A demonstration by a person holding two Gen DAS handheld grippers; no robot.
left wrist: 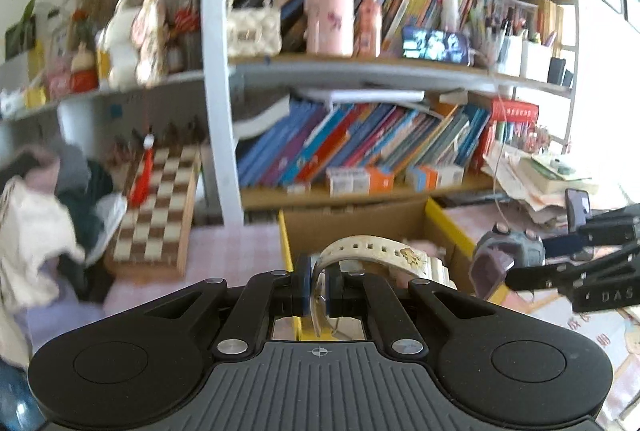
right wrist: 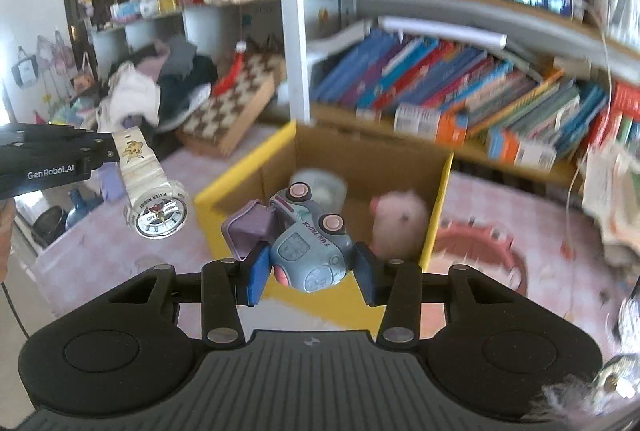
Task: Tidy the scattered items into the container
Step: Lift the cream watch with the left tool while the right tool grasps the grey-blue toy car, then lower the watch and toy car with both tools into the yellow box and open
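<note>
Pink tabletop (right wrist: 500, 199) is seen below. 2 things are held above the box (right wrist: 244, 171): a watch (left wrist: 372, 251) pinched tight by the left gripper (left wrist: 318, 285), a toy truck (right wrist: 308, 251) squeezed by the right gripper (right wrist: 312, 277). Next, both likely must be let go inside.

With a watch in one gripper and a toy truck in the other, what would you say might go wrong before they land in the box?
1. The left gripper pinches the watch only by its strap, so the dangling face could swing or slip free.
2. The right gripper clamps the toy truck upside down on its rounded body; it might twist out.
3. Both hang near the box's yellow edge, so an early release could miss the cardboard box.
</note>
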